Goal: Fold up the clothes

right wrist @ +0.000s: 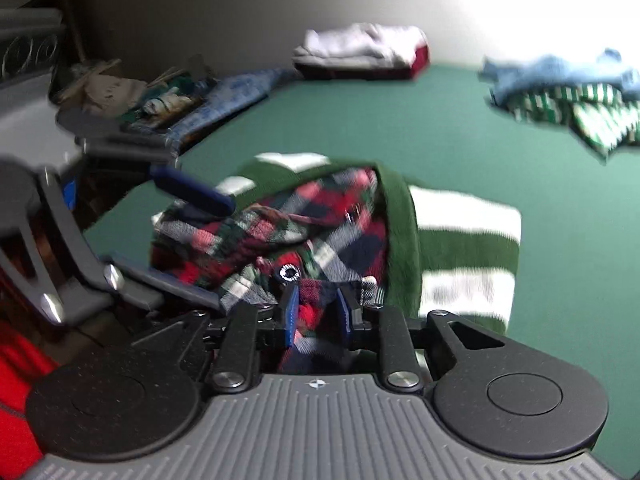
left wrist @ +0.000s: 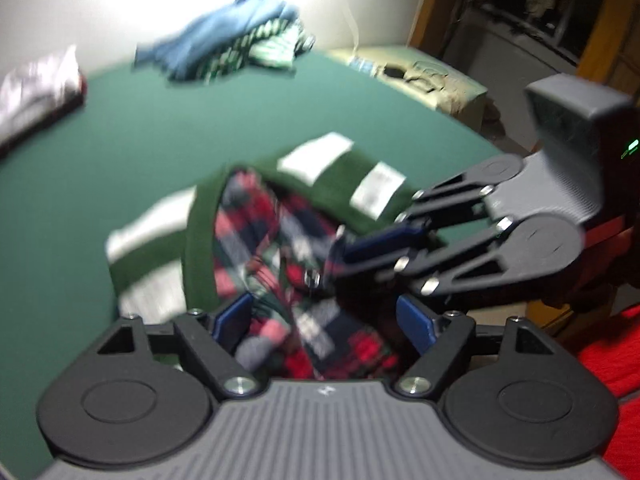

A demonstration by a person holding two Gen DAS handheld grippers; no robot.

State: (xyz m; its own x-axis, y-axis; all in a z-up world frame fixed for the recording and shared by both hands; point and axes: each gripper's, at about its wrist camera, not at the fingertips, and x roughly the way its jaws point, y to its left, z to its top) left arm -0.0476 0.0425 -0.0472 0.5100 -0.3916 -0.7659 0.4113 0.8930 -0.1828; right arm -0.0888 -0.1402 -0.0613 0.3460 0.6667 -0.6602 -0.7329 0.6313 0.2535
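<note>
Keep the plaid garment low over the green table and move both tongs together, so that the cloth neither drags nor pulls the green-and-white striped garment beneath it out of shape. The right gripper is clamped on a bunch of plaid cloth at the garment's near edge; the blue pads pinch the fabric between them. The left gripper stands with its fingers spread wide over the same plaid cloth, which lies between and below them; both views are blurred, so contact there cannot be confirmed. The plaid garment lies crumpled on top of the striped one at the near side of the table, directly ahead of both tongs. A folded stack sits at the far edge; a loose heap of clothes lies far right.
</note>
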